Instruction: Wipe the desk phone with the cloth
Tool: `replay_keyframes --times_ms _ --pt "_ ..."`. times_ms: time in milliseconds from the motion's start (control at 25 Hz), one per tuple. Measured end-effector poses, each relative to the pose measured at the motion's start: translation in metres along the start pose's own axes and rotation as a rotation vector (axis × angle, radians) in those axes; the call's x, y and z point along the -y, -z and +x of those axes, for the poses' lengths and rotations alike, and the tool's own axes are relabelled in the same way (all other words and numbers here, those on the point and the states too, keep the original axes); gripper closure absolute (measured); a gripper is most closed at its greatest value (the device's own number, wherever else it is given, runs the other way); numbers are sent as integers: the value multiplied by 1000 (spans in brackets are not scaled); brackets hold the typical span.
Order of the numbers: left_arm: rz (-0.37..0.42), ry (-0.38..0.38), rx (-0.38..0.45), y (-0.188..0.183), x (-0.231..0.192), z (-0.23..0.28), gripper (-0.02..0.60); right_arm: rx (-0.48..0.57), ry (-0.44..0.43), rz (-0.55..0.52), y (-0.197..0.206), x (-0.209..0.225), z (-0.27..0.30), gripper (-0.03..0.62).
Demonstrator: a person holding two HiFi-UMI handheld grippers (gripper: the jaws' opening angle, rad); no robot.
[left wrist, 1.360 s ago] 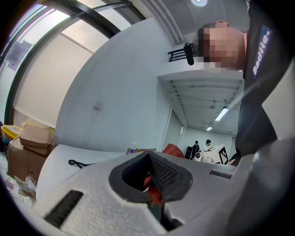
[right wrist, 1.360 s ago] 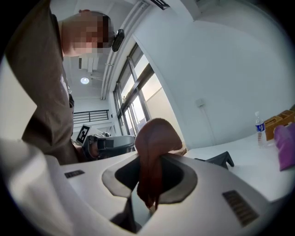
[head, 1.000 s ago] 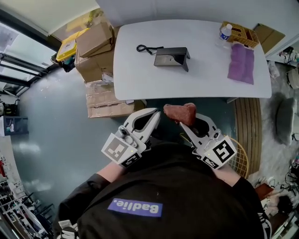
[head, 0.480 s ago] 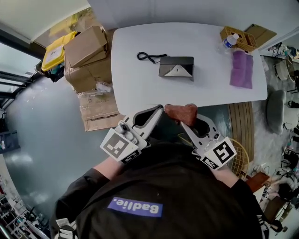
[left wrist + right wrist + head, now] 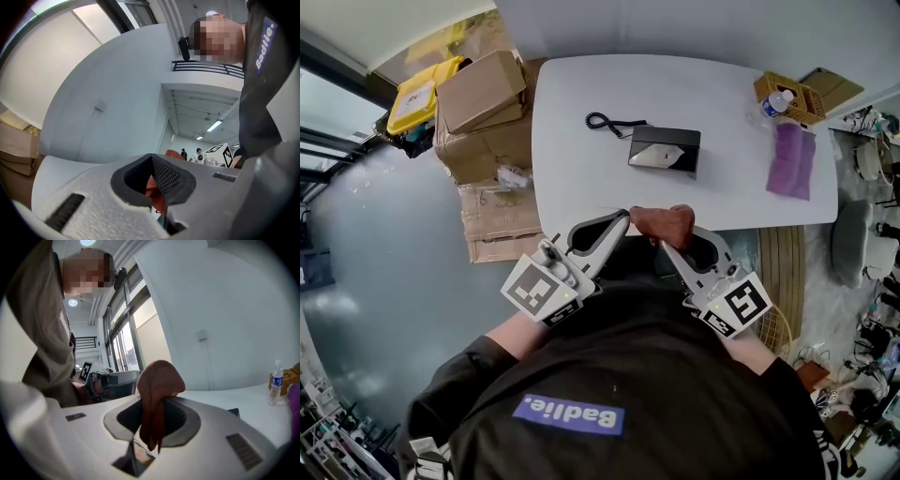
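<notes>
Shut tight, the right gripper's (image 5: 671, 231) jaws pinch a rust-red cloth (image 5: 662, 223) that stands bunched above them. The left gripper (image 5: 622, 219) has its jaws closed together with nothing in them, its tip just beside the cloth. Both are held close to the person's chest, tips angled toward each other at the near edge of the white table (image 5: 581, 178). A blue shirt label (image 5: 568, 414) reads "Badlie". The desk phone (image 5: 664, 150) lies on the table at 12 o'clock from the jaws, well apart from them.

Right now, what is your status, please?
Right gripper shut on red-brown cloth; left gripper shut, empty. Desk phone on white table ahead, not yet touched. Nothing in the way.
</notes>
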State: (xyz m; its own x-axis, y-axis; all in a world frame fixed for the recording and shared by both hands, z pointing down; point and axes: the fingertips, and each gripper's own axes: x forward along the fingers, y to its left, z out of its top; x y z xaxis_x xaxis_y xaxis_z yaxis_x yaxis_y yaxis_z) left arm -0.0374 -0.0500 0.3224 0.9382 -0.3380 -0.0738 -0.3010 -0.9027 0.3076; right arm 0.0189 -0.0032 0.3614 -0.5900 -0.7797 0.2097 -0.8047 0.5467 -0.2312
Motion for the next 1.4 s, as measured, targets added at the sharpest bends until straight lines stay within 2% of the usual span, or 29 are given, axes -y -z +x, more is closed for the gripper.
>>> replay_keyframes --times_ms 320,560,920,1200,1400 --pt "-19 -139 -85 17 -17 28 572 -17 -119 7 0 48 12 514" --pt "-22 -258 -90 25 -41 52 572 -84 -207 -40 9 88 35 514" --pt "-14 -363 -66 34 -66 75 572 -289 -277 -282 36 164 92 514" --pt "-10 -367 -70 45 -83 71 572 -495 -304 -477 71 188 156 514" --pt "-60 -374 -50 46 -86 69 572 -648 -313 -660 101 201 187 514"
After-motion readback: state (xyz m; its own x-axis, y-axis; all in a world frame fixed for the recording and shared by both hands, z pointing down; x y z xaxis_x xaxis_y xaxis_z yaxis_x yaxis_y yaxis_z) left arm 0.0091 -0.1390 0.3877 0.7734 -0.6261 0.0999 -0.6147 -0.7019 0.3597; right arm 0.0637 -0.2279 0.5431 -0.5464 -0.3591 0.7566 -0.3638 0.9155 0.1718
